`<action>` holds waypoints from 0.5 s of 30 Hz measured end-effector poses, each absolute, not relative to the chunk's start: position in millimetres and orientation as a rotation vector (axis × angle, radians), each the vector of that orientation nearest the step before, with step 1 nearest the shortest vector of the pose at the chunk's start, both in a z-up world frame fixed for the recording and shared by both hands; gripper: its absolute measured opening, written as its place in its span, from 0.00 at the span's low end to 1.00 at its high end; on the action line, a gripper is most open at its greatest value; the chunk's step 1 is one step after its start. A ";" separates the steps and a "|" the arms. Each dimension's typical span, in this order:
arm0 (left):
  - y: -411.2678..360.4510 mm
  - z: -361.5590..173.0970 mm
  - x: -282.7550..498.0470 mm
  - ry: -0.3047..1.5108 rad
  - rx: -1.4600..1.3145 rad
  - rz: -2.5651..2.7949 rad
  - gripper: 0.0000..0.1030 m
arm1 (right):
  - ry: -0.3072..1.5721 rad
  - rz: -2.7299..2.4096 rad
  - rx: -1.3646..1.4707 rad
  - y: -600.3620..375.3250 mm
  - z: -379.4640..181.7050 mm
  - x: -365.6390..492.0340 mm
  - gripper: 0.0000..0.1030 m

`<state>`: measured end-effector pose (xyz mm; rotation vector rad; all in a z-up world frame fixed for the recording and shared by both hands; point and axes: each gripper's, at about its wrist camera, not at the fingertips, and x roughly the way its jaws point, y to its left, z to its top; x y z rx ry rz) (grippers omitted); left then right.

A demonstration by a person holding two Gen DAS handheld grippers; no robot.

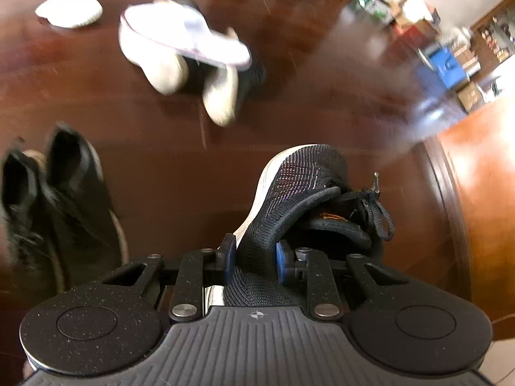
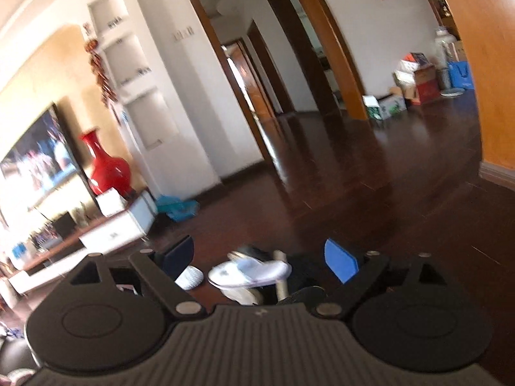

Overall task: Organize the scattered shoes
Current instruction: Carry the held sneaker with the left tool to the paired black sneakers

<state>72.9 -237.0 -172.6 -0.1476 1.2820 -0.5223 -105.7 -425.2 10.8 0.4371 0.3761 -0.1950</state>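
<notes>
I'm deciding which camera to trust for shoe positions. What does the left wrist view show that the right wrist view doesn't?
Only the left wrist view shows the left tongs shut on a black knit sneaker, plus a pair of black shoes on the floor at left and a white slipper lying apart.

Only the right wrist view shows the open, empty right tongs, a red vase and a television.

Both show the dark wooden floor and the white slipper pile.

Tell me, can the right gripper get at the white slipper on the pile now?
Probably yes. The right gripper is open and empty, and the white slipper lies on top of the pile, in line between its fingers. Nothing covers the slipper, but the gripper must come down to it.
</notes>
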 end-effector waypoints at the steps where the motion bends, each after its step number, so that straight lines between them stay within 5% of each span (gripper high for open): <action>1: -245.7 -185.4 69.9 1.297 -0.131 -0.534 0.29 | 0.392 -0.213 0.445 -432.0 2.5 -102.1 0.88; 15: -311.6 -298.6 35.0 1.442 0.063 -0.617 0.26 | 0.582 -0.420 0.543 -471.7 -46.3 -112.8 0.88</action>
